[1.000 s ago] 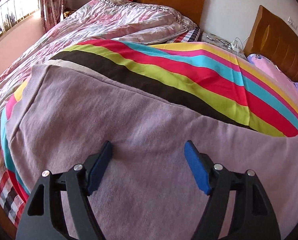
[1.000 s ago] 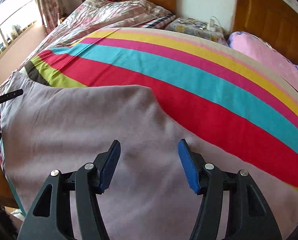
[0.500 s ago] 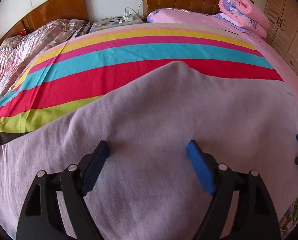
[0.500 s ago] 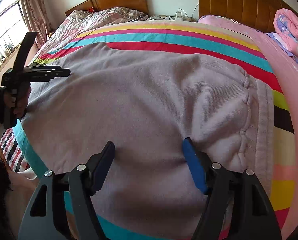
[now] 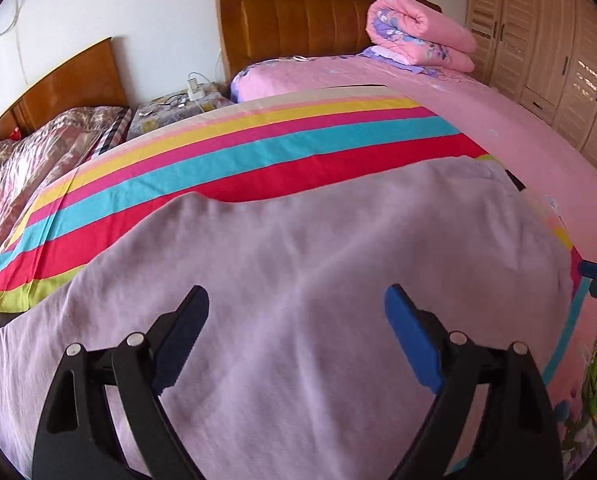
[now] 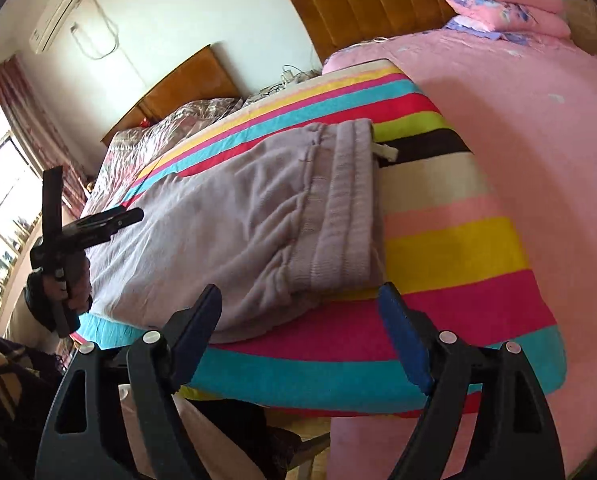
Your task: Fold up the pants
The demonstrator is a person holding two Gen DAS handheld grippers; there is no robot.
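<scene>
Lilac-grey pants (image 5: 298, 280) lie flat on a striped blanket (image 5: 258, 152) on the bed. My left gripper (image 5: 296, 312) hovers open and empty just above the pants' middle. In the right wrist view the pants (image 6: 238, 224) show their ribbed waistband (image 6: 338, 208) toward the right, with a white drawstring end (image 6: 386, 152) sticking out. My right gripper (image 6: 298, 312) is open and empty, near the bed's front edge by the waistband corner. The left gripper (image 6: 98, 224) shows there in a hand at the pants' left end.
A rolled pink quilt (image 5: 418, 36) lies at the head of the pink bed (image 5: 498, 120). A second bed (image 5: 38, 152) with a floral cover stands left, a nightstand (image 5: 178, 100) with cables between. Wardrobe doors (image 5: 558, 48) are at right. The blanket edge (image 6: 338, 384) drops off in front.
Both grippers have swung right. The right gripper pulled back from over the pants to the bed's front edge by the waistband. Both stayed open.
</scene>
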